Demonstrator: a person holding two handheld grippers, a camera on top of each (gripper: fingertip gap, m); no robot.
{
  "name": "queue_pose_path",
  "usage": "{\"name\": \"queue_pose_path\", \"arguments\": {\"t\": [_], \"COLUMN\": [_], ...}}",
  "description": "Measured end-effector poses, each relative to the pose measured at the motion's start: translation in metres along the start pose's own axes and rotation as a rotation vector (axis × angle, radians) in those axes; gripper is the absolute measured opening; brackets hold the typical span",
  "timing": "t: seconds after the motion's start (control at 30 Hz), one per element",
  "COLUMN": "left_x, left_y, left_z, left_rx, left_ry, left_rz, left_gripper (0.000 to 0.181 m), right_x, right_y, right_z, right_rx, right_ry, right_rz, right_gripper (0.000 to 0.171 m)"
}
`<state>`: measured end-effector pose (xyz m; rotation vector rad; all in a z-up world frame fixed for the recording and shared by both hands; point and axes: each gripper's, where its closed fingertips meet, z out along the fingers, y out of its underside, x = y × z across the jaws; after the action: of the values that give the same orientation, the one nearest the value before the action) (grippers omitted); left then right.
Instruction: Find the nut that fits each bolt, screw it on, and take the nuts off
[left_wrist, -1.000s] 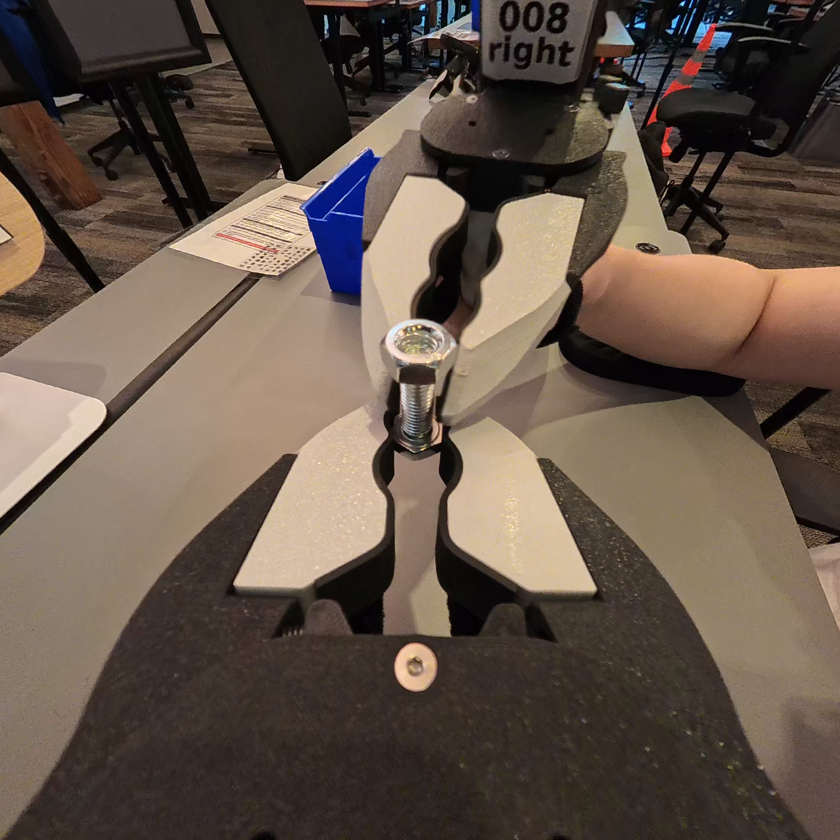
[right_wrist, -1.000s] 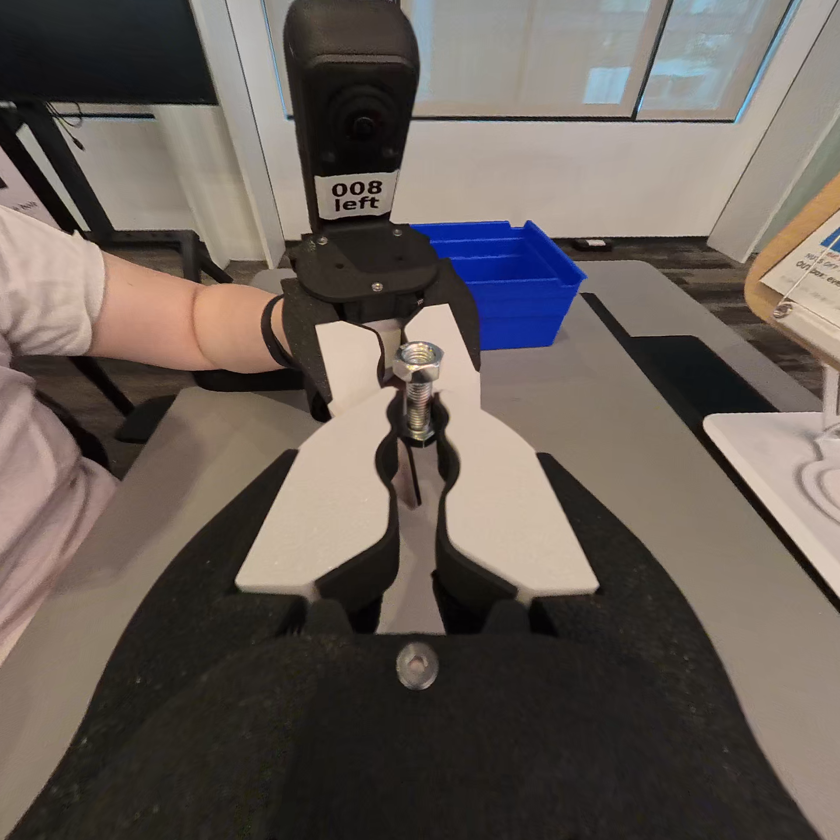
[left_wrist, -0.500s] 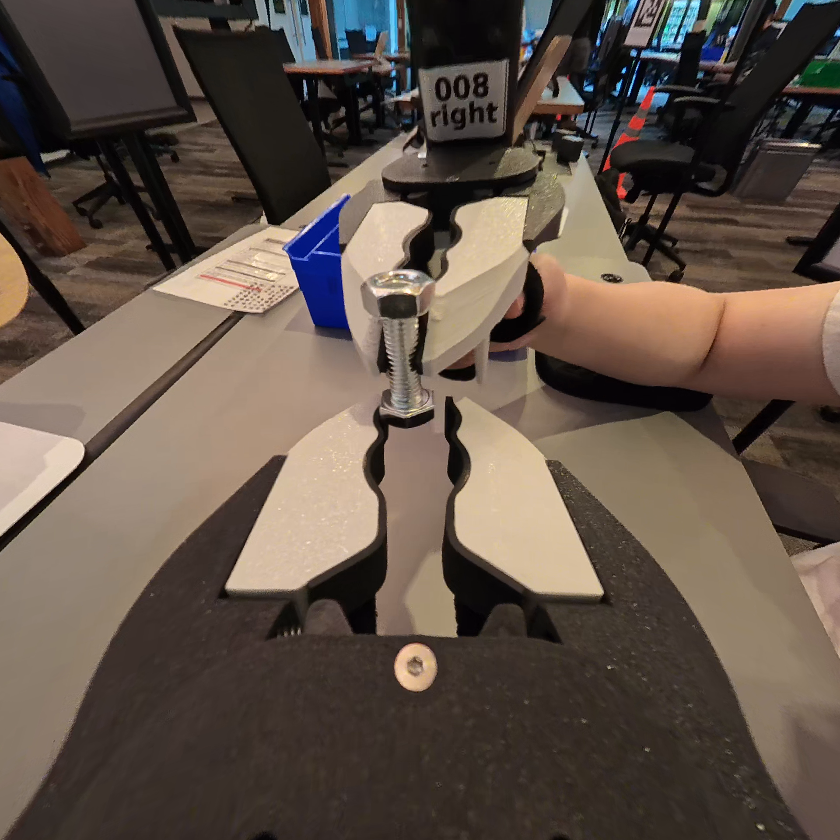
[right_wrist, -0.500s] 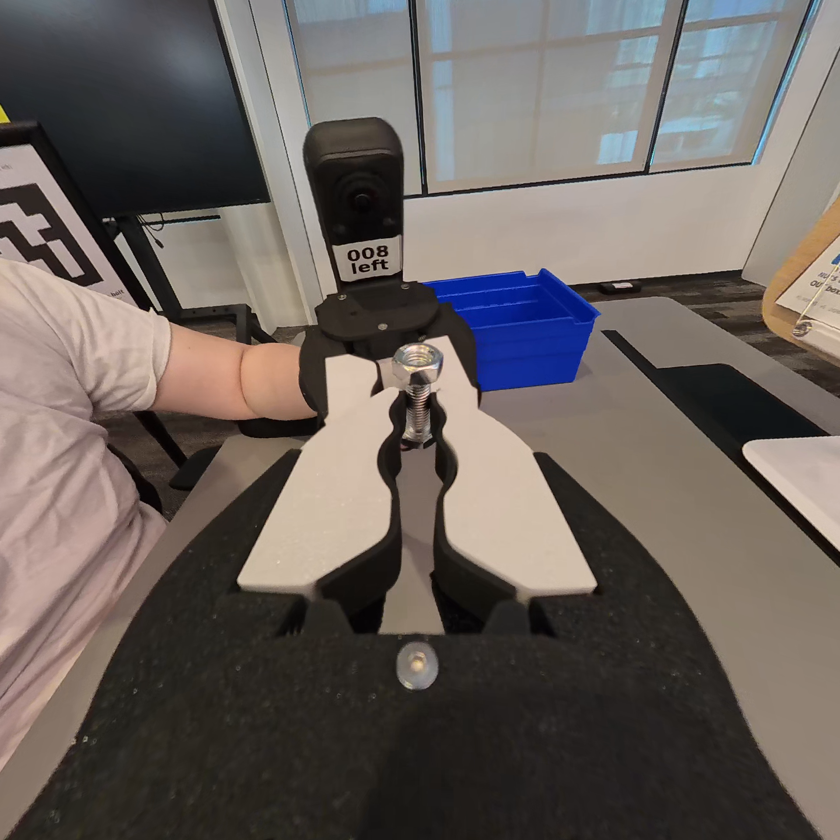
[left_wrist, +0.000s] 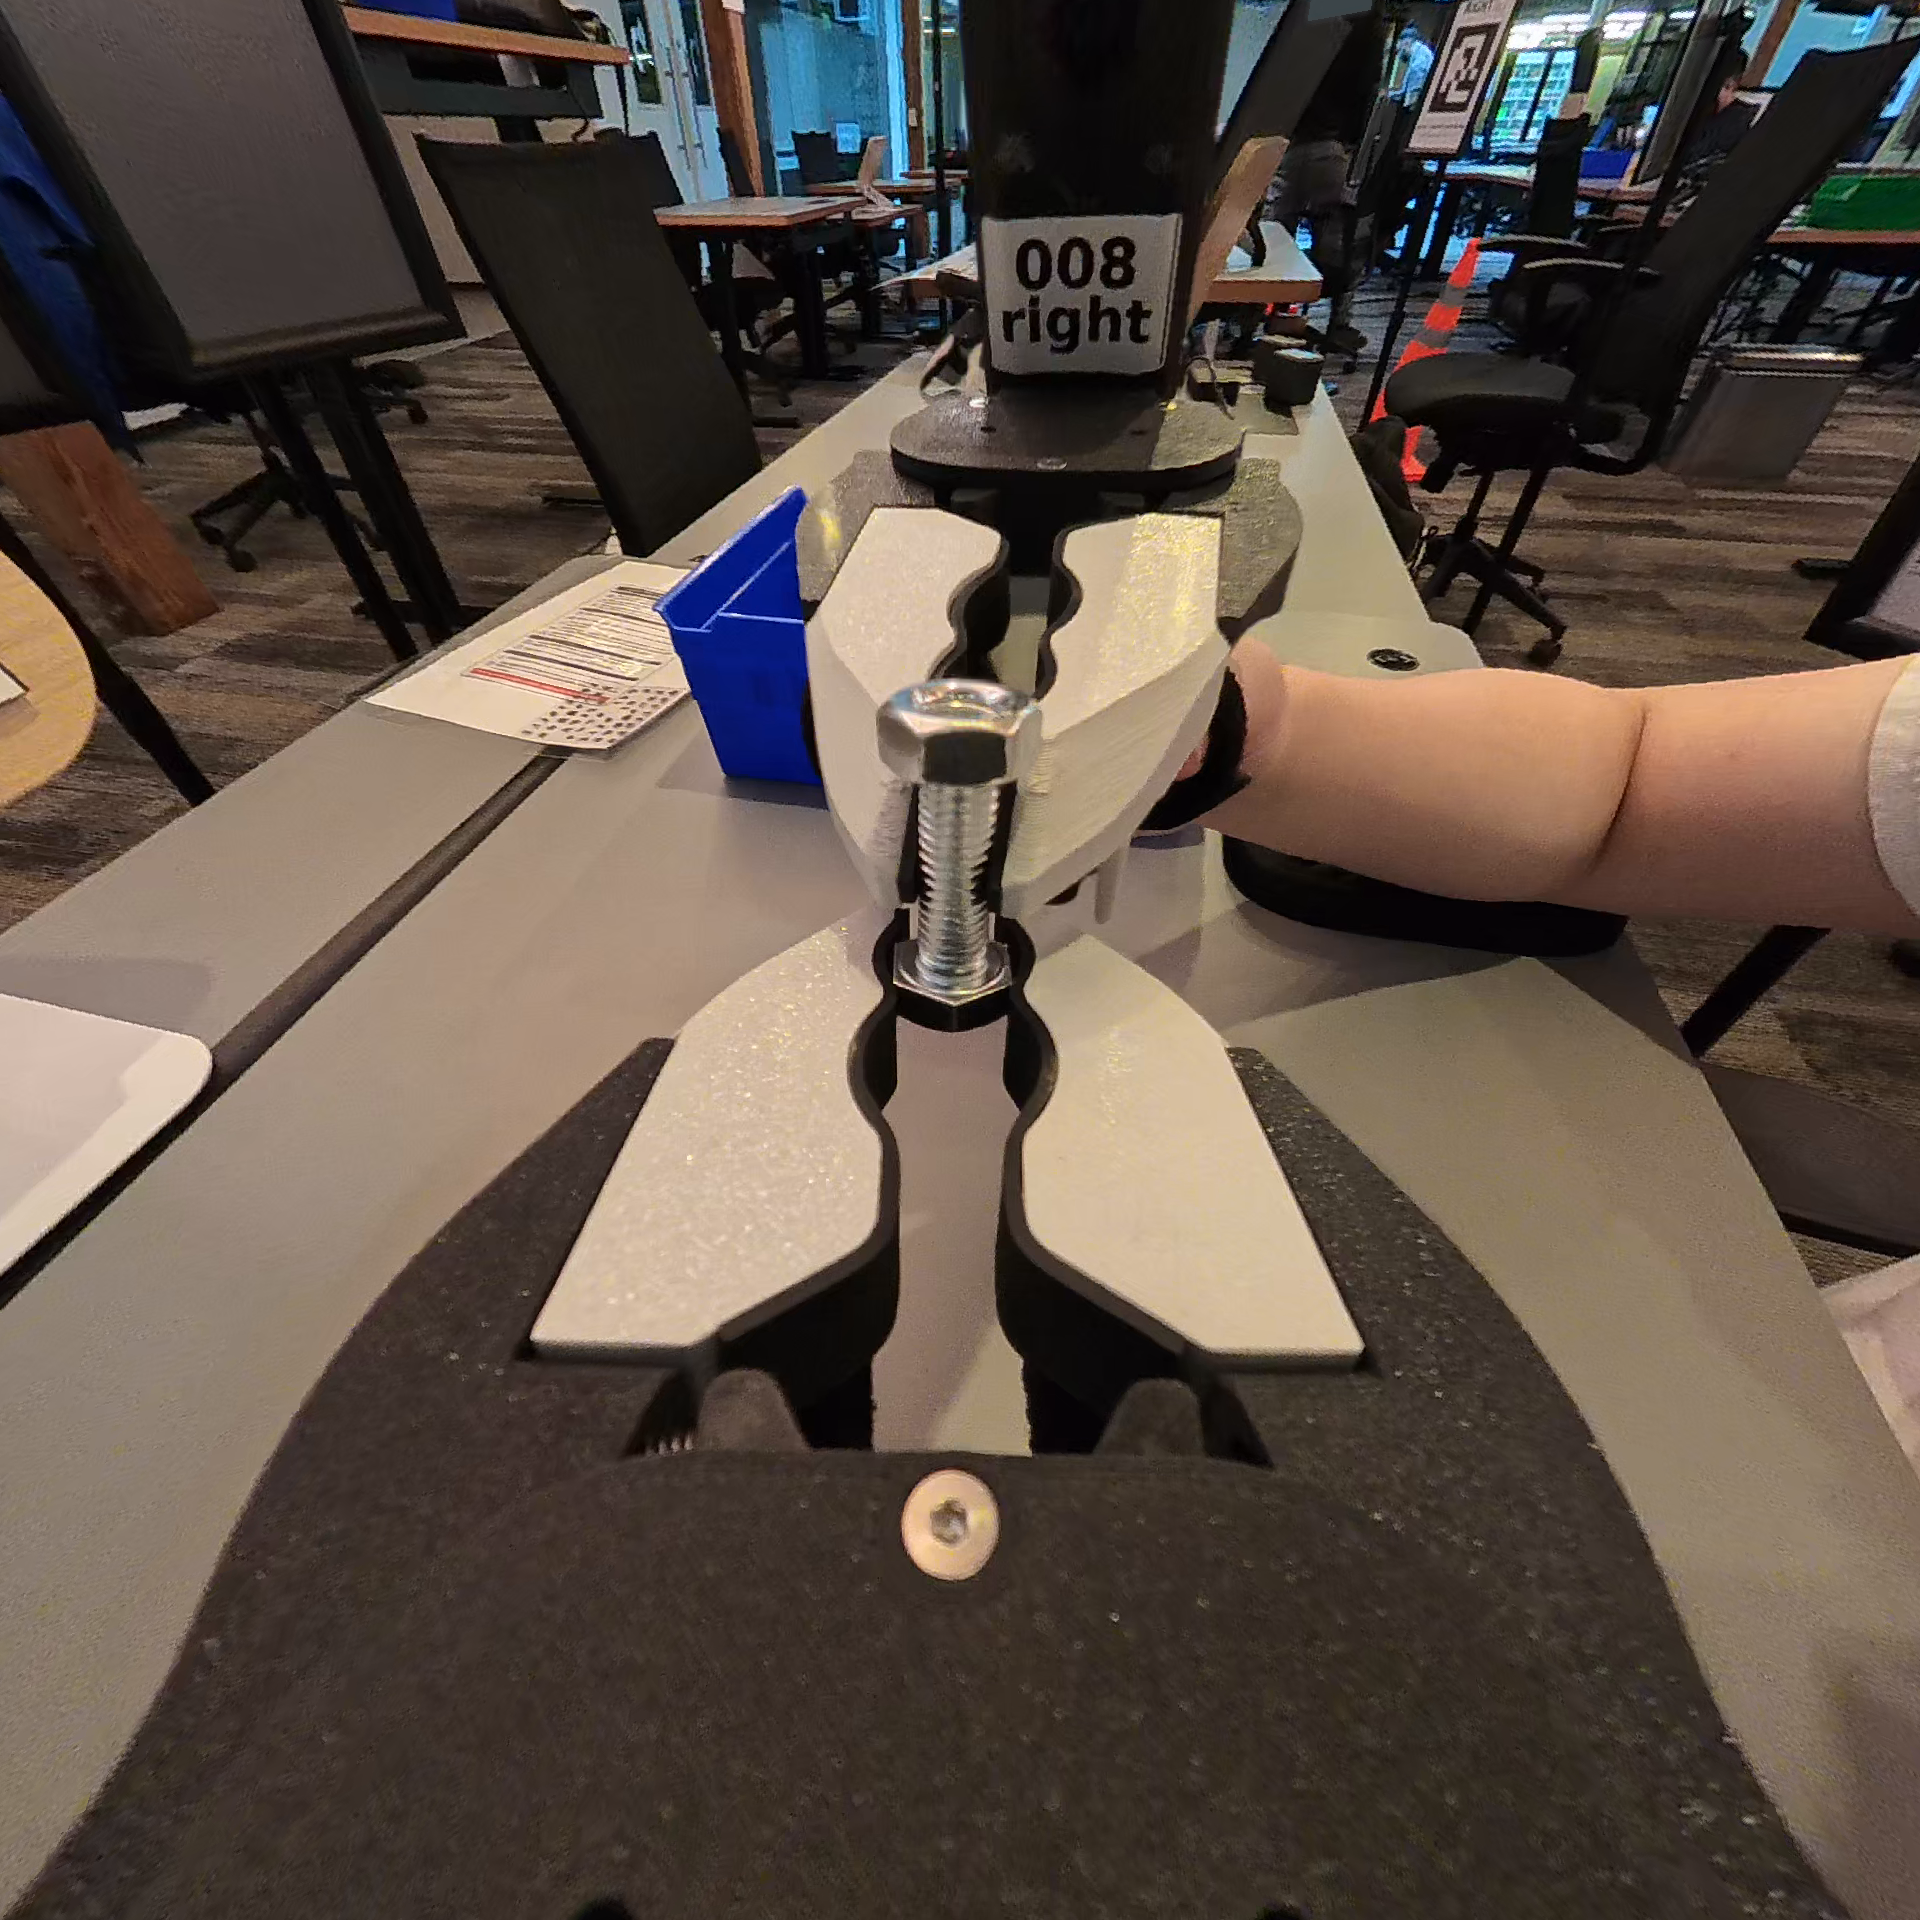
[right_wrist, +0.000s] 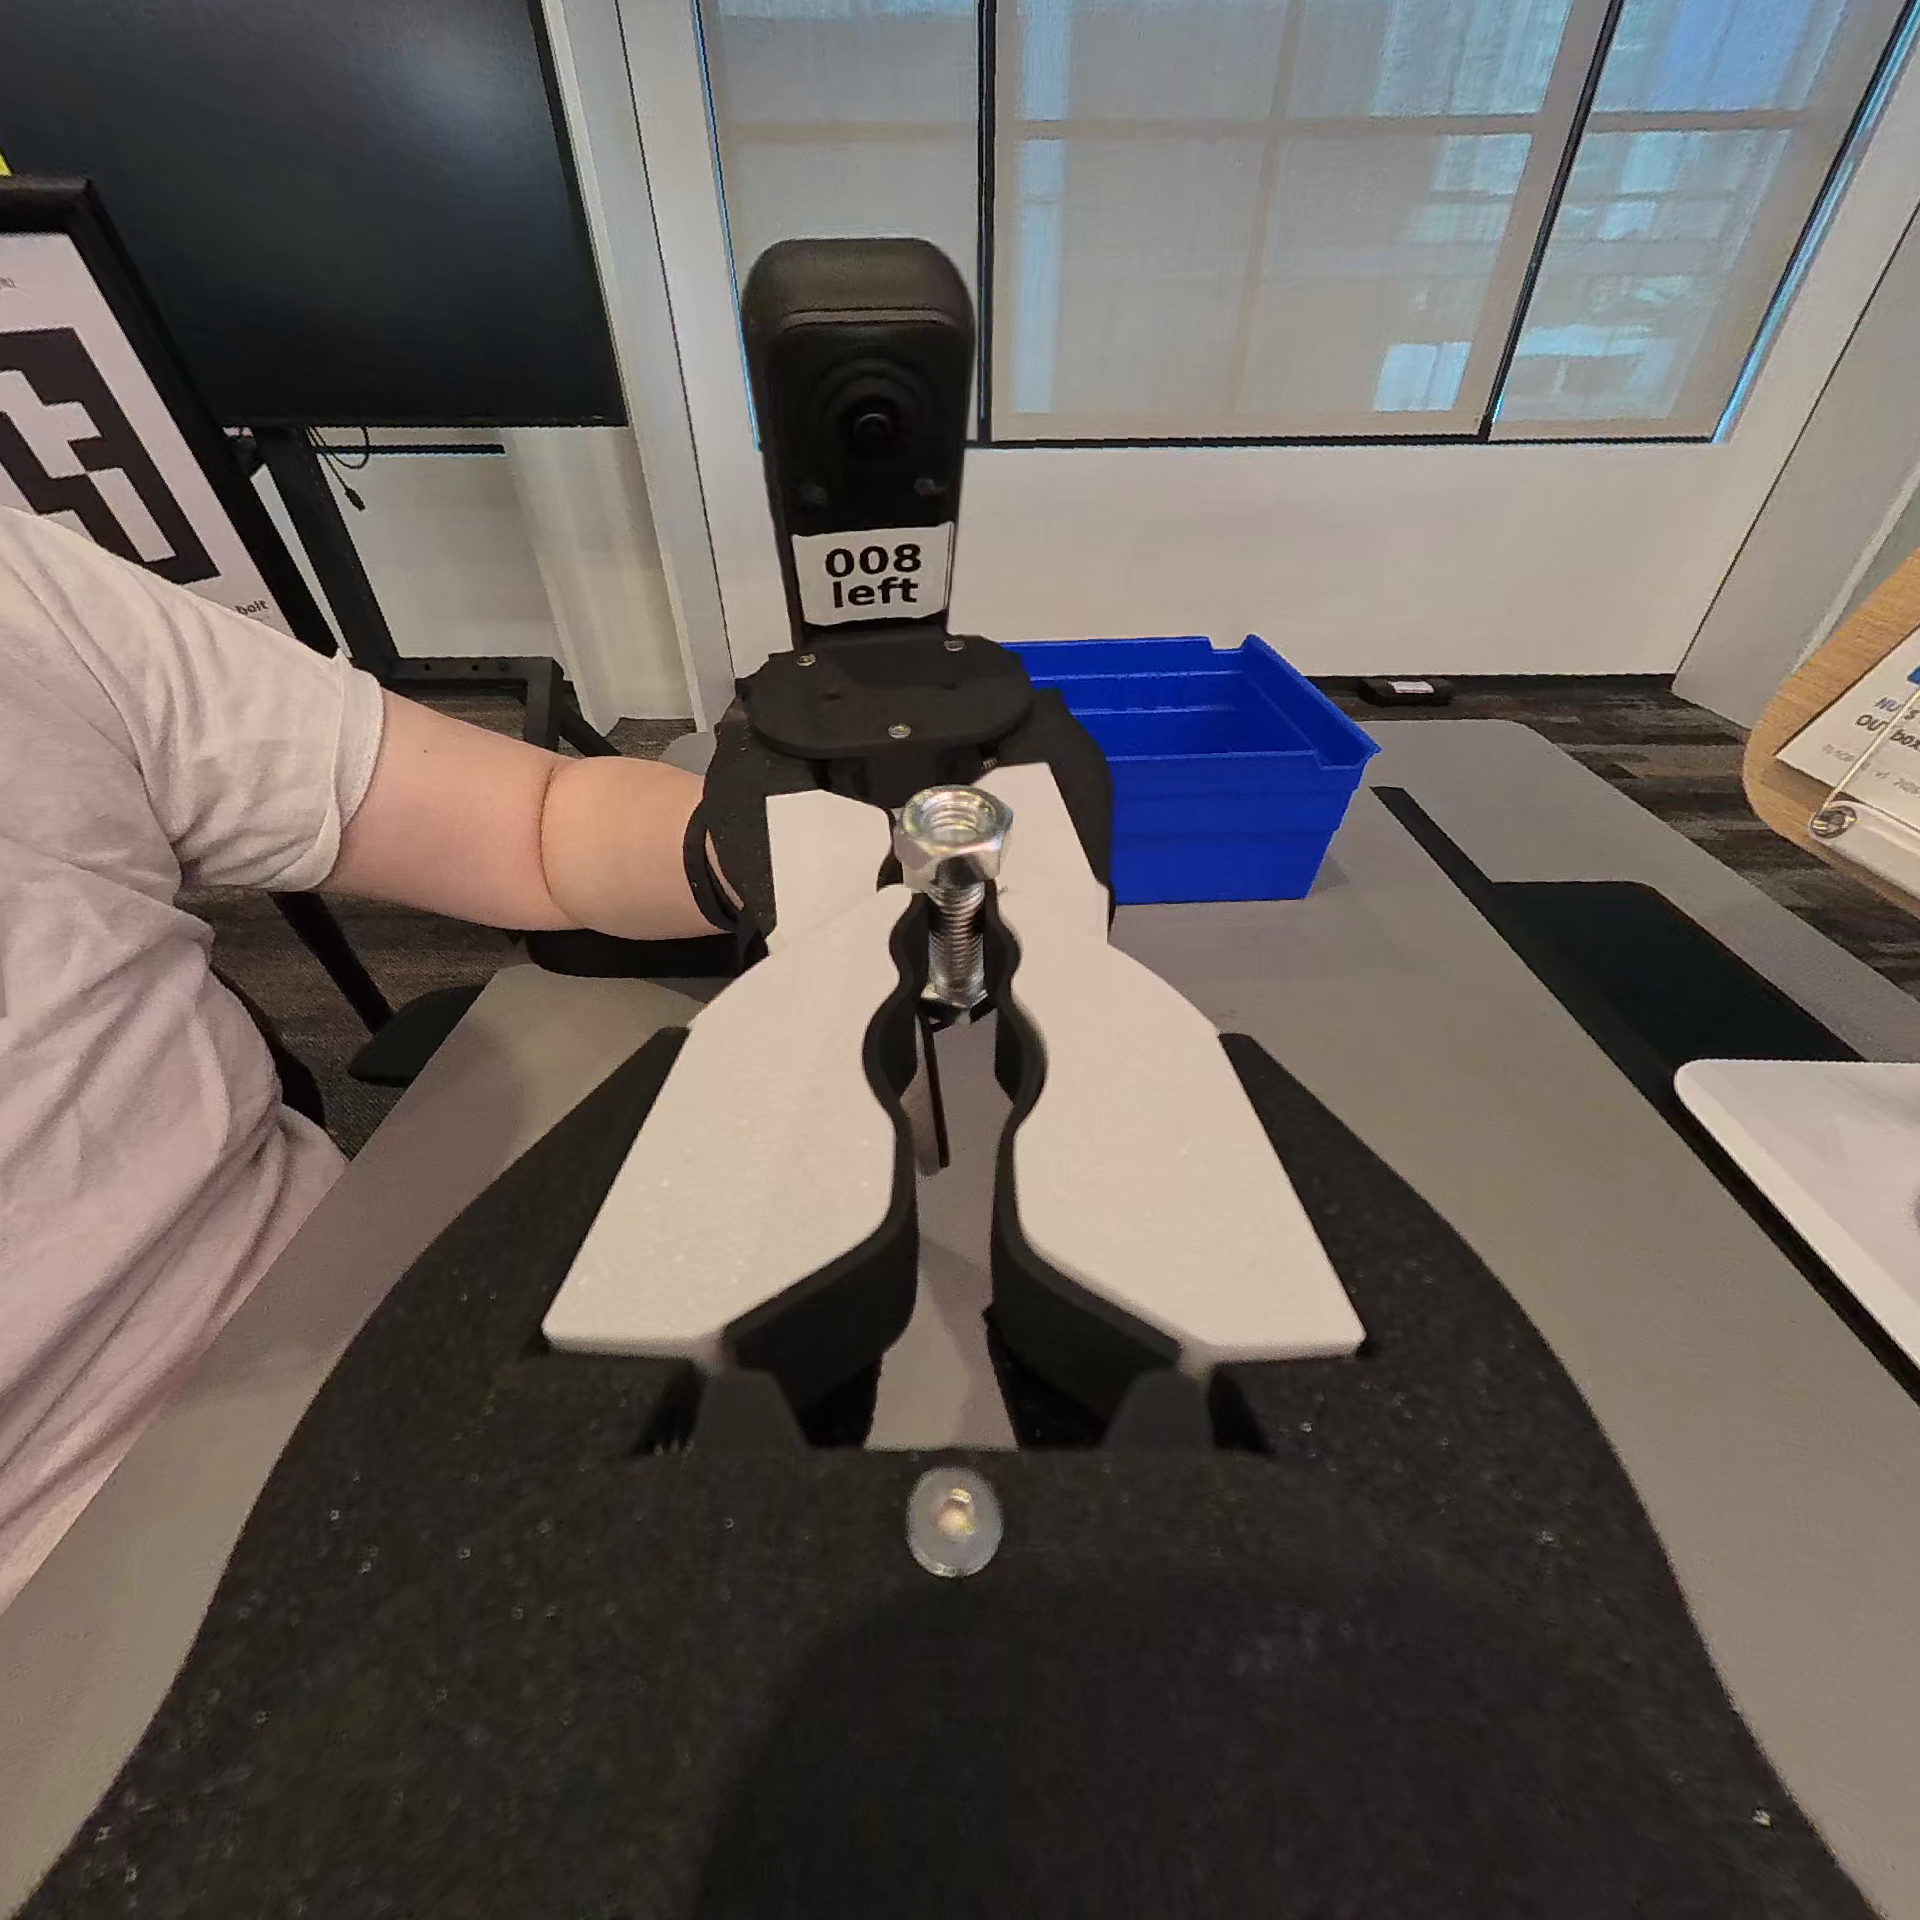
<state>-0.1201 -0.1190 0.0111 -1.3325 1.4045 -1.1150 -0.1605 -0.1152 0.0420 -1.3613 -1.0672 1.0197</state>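
A silver bolt (left_wrist: 954, 862) stands upright between the two grippers. A hex nut (left_wrist: 956, 732) sits on its top end, and its threaded hole shows in the right wrist view (right_wrist: 954, 836). My left gripper (left_wrist: 951, 987) is shut on the bolt's hex head at the lower end. My right gripper (right_wrist: 954, 914) faces it from the far side and tilts down. Its fingertips (left_wrist: 1060, 831) close on the threaded shaft (right_wrist: 956, 940) just under the nut. The lower end is mostly hidden between the fingers in the right wrist view.
A blue bin (left_wrist: 743, 686) (right_wrist: 1205, 790) stands on the grey table (left_wrist: 520, 987) behind the grippers. A printed sheet (left_wrist: 566, 665) lies beside it. A white board (right_wrist: 1808, 1164) lies at the table's side. The person's forearms (left_wrist: 1507, 800) (right_wrist: 499, 831) reach in. About 4 cm separates my left fingertips from my right.
Both grippers have tilted up and levelled, so more of the room shows. The right gripper has drawn back a little and more shaft is bare. The bolt stays upright between them.
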Motion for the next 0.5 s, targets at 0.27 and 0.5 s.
{"name": "queue_pose_path", "arguments": {"t": [0.27,0.5], "left_x": [0.000,0.009], "left_y": [0.000,-0.005], "left_z": [0.000,0.000], "left_rx": [0.012,0.047], "left_ry": [0.004,0.046], "left_rz": [0.001,0.023], "left_gripper": [0.014,0.014], "right_x": [-0.001,-0.009], "right_y": [-0.001,-0.014], "right_z": [-0.003,-0.013], "right_rx": [-0.048,-0.039], "right_ry": [0.005,-0.006], "right_rz": [-0.043,-0.117], "right_gripper": [0.032,0.014]}}
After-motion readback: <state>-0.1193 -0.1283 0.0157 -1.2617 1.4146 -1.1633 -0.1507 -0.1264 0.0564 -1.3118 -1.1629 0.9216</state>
